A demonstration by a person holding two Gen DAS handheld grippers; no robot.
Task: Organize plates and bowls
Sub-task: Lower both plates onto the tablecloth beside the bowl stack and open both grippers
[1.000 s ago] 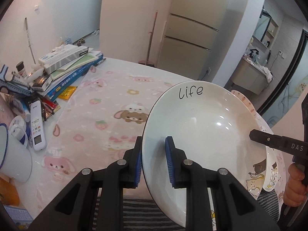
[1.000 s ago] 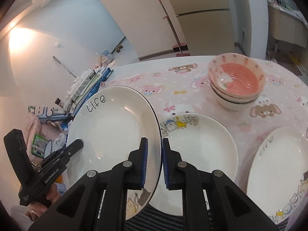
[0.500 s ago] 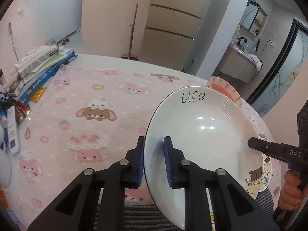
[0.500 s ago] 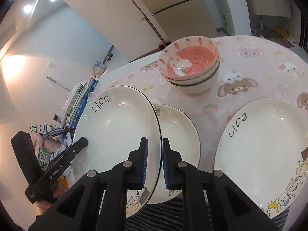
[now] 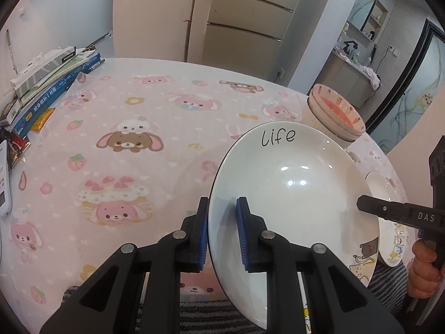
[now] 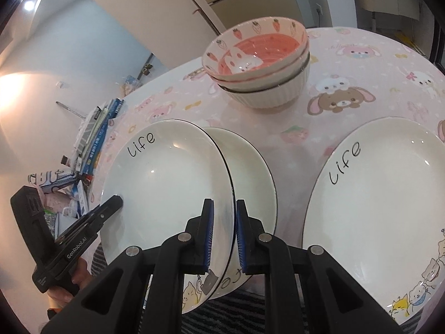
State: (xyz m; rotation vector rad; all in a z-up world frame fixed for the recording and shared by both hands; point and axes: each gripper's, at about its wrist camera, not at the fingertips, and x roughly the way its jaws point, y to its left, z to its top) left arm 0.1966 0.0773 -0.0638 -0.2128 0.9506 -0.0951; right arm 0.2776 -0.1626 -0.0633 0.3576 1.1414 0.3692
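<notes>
Held plate (image 6: 167, 183) over 2nd plate (image 6: 250, 178); bowls (image 6: 264, 64) prob. clear.

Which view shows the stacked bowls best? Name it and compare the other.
The right wrist view. The stacked bowls sit whole and unobstructed there, with the pink strawberry-print bowl on top and a white ribbed one at the bottom. In the left wrist view the held plate hides their lower part, leaving mainly the rims.

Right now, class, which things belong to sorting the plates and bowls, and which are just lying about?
Job: held plate, plate beneath, third plate, bowl stack, left gripper, right gripper.

Lying about: books, remote.
</notes>
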